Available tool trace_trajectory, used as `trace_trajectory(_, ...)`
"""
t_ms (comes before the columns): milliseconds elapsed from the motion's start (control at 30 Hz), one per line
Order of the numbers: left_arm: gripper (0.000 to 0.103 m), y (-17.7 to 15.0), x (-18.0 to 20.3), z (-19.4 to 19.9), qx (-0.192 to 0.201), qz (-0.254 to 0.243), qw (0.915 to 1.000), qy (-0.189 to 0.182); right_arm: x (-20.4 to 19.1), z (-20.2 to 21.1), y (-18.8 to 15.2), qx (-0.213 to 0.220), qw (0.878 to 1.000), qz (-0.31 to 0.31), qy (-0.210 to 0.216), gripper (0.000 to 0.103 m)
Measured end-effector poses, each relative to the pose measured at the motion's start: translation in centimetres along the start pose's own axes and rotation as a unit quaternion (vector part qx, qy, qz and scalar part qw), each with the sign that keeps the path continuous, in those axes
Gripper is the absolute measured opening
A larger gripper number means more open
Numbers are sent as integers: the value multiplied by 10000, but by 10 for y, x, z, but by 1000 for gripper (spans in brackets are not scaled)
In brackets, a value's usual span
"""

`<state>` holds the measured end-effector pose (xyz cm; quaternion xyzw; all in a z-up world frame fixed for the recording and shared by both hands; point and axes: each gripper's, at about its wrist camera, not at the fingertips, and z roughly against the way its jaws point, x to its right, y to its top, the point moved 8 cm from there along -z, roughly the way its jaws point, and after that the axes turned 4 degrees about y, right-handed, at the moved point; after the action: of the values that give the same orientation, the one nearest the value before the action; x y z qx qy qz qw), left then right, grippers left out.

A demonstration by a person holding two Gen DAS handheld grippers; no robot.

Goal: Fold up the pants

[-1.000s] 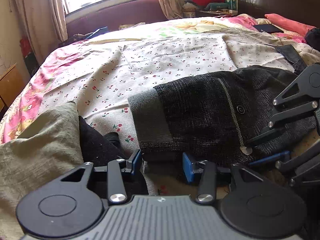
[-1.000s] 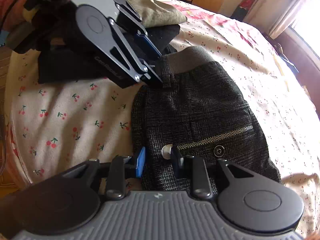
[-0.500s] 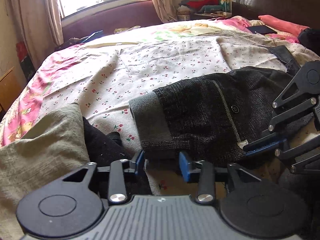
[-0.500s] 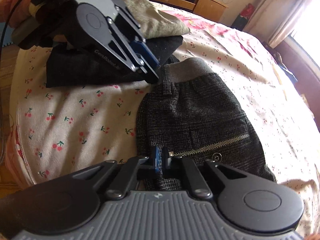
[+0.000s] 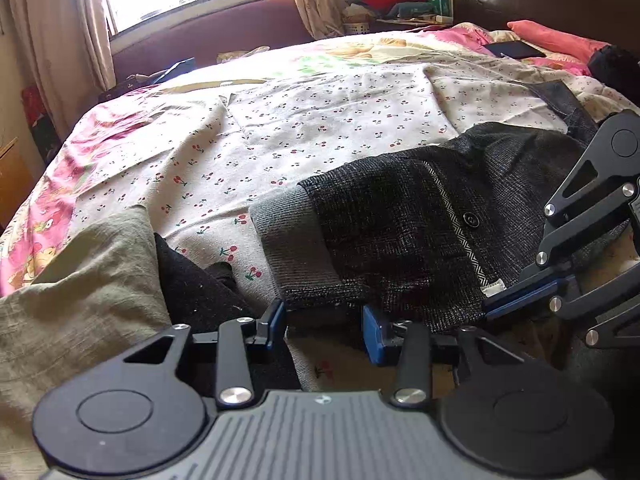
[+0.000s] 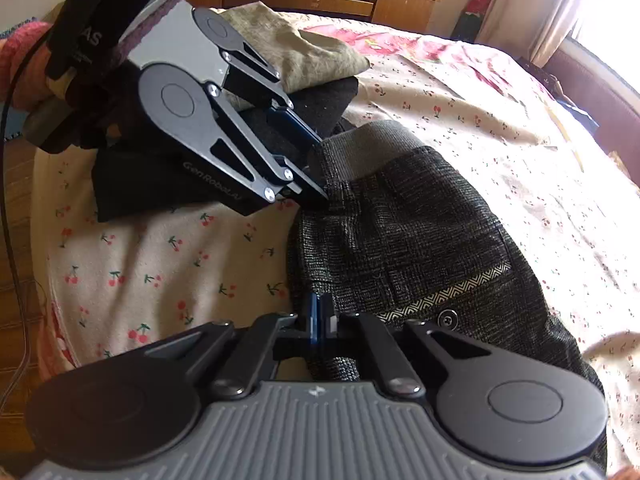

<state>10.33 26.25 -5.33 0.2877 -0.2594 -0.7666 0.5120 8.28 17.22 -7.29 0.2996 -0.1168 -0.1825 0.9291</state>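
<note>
On my left sits a folded olive cloth (image 5: 76, 280) with a black garment (image 5: 196, 292) just beside it, both on the cherry-print sheet (image 5: 320, 120). The pants (image 5: 400, 232) lie flat near the bed's edge, their grey waistband (image 5: 292, 240) towards that pile and the legs running off to the right.

My left gripper (image 5: 324, 322) straddles the near corner of the waistband. Its jaws are closing, with the hem between them, but the pads (image 5: 276, 316) do not press on cloth yet, so I count nothing as held there.

Further right, the right gripper (image 6: 320, 318) has its jaws fully together, pinching the near edge of the pants just below the zigzag pocket trim (image 6: 452, 292) and its snap button.

I judge this as the grasp stage of a fold: one edge point is secured, the other is nearly so. Next I would need the left jaws to bite the waistband firmly, then lift both hands together and carry the near edge across to the far one, keeping the cloth taut between the grippers so it does not sag or bunch.
</note>
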Motion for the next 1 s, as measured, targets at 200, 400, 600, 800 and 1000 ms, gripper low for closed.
trace_trajectory(200, 65, -15, 14, -30, -425, -299, 9982, 294, -6, -31, -14, -451, 9989, -119, 77, 5)
trace_trajectory(400, 65, -8, 12, -1, -406, -303, 9966, 650, 16, 9, -8, 153, 9963, -839, 61, 5)
trace_trajectory(600, 65, 18, 31, 29, -112, -598, 9927, 1038, 99, 84, -66, 364, 9739, -2063, -871, 6)
trace_trajectory(800, 65, 85, 122, 13, 359, -725, 9967, -2, 214, 145, -159, 34, 9219, -3142, -2265, 6)
trace_trajectory(1000, 65, 142, 255, -42, 492, -798, 9861, -1375, 328, 176, -221, -100, 8681, -3782, -3215, 31)
